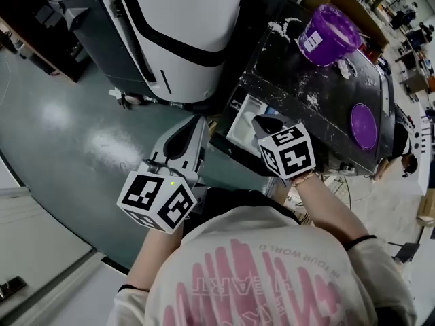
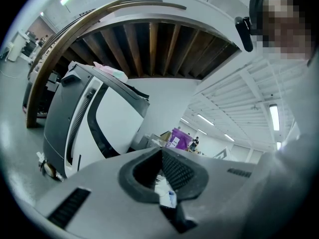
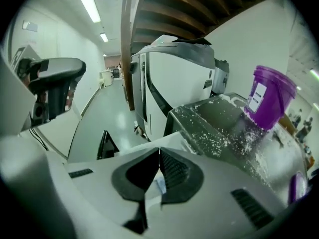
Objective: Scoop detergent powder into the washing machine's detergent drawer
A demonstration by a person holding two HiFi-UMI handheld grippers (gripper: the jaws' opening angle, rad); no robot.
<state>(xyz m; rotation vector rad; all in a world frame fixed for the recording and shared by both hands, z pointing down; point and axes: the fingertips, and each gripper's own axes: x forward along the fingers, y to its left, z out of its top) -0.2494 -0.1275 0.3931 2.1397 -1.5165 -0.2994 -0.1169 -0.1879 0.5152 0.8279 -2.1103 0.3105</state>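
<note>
Round purple plastic detergent tub (image 1: 328,34) stands on the powder-strewn black table (image 1: 319,97) at one o'clock from the right tongs (image 1: 261,122), the nearer pair; the left tongs (image 1: 196,124) face the white washing machine (image 1: 183,19) at twelve; both pairs are pressed together, empty.

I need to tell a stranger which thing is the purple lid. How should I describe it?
Find the black top dusted with white powder, beside the big white machine. Two purple things are on it: the tall tub stands at its far end, while the lid is the flat disc lying alone toward its near end.
</note>
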